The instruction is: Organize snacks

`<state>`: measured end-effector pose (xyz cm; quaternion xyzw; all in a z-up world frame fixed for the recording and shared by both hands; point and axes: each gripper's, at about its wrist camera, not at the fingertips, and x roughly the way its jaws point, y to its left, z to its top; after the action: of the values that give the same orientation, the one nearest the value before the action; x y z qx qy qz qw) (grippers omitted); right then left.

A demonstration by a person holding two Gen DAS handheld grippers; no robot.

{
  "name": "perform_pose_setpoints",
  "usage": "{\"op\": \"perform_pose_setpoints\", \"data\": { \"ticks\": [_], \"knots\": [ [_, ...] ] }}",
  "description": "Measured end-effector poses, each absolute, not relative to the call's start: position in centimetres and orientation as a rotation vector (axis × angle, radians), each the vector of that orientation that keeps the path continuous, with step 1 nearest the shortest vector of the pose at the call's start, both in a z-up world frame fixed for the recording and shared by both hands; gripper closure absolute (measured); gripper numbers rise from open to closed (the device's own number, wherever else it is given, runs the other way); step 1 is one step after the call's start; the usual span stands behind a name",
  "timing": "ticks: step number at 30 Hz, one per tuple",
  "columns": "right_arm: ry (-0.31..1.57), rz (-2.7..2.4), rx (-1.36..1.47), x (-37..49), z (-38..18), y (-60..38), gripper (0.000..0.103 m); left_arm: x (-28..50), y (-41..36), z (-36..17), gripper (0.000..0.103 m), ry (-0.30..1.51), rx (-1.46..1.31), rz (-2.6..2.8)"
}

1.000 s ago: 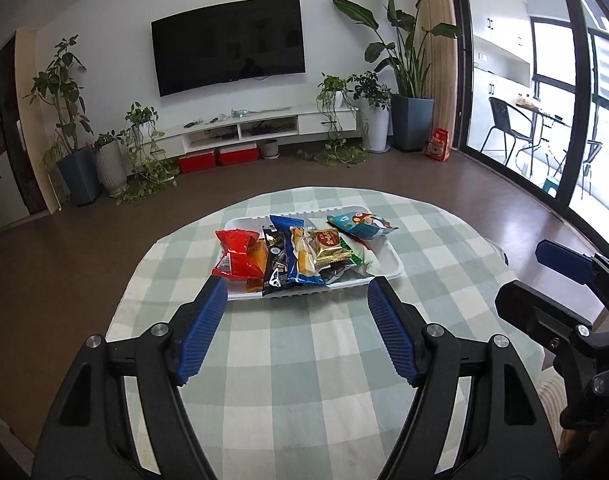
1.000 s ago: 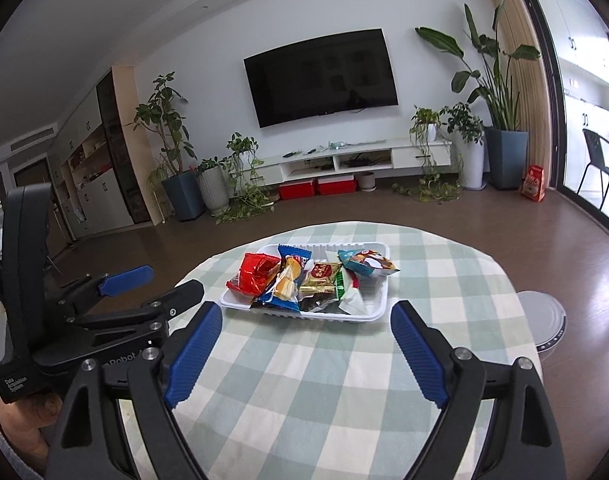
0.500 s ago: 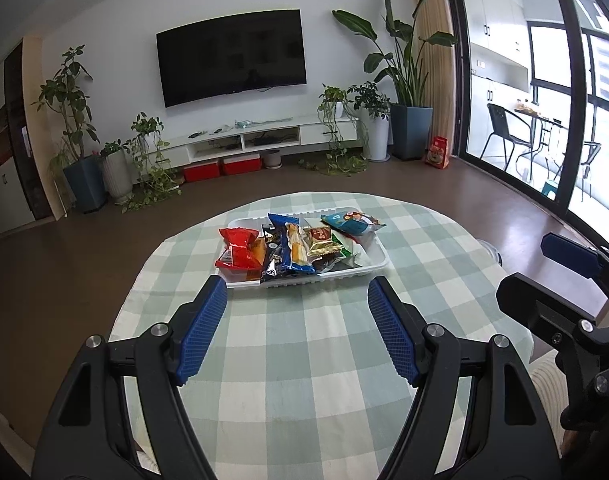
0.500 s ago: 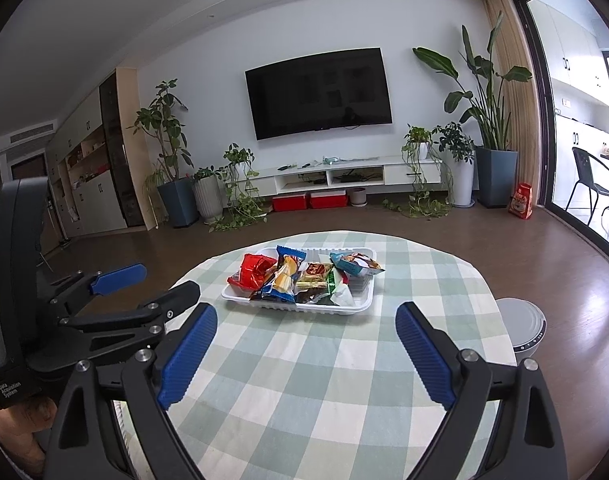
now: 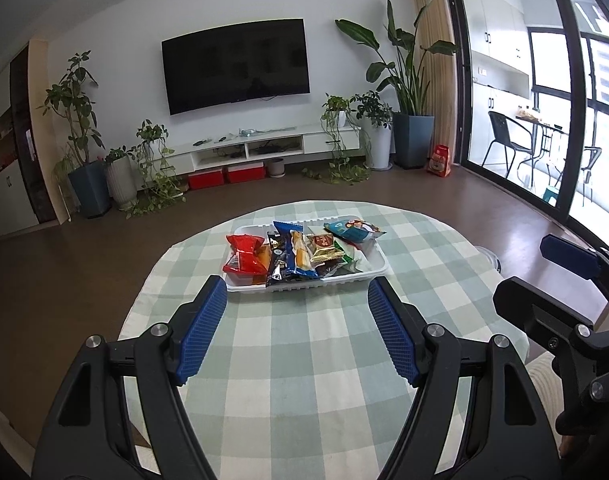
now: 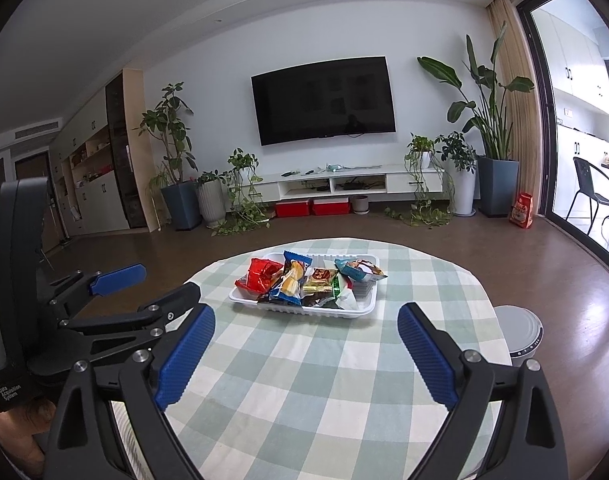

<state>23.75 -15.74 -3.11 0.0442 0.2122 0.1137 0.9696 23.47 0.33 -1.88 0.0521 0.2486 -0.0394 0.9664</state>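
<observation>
Snacks point(image 5: 300, 254) piled in tray point(image 5: 378, 270); bare tablecloth point(image 5: 304, 360) around.

The left hand-held gripper point(image 6: 118, 282) body reads "Data Acquisition System".

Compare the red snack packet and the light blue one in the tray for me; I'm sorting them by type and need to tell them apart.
The red snack packet lies at the left end of the white tray; the light blue snack packet lies at the far right corner. The red one is plain, glossy and crumpled; the light blue one carries a colourful picture and looks smoother. Both are sealed and rest in the tray, untouched by either gripper.
</observation>
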Motion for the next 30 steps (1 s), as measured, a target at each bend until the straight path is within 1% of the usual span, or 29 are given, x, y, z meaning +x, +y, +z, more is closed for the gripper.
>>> {"op": "perform_pose_setpoints", "data": {
  "ticks": [11, 30],
  "knots": [
    [0.424, 0.227, 0.089, 23.56, -2.93, -15.71, 0.008, 23.19, 0.44, -1.1, 0.031, 0.496, 0.108, -0.079],
    [0.42, 0.229, 0.089, 23.52, -3.02, -15.71, 0.008, 23.0, 0.39, -1.25, 0.031, 0.493, 0.108, -0.081]
  ]
}}
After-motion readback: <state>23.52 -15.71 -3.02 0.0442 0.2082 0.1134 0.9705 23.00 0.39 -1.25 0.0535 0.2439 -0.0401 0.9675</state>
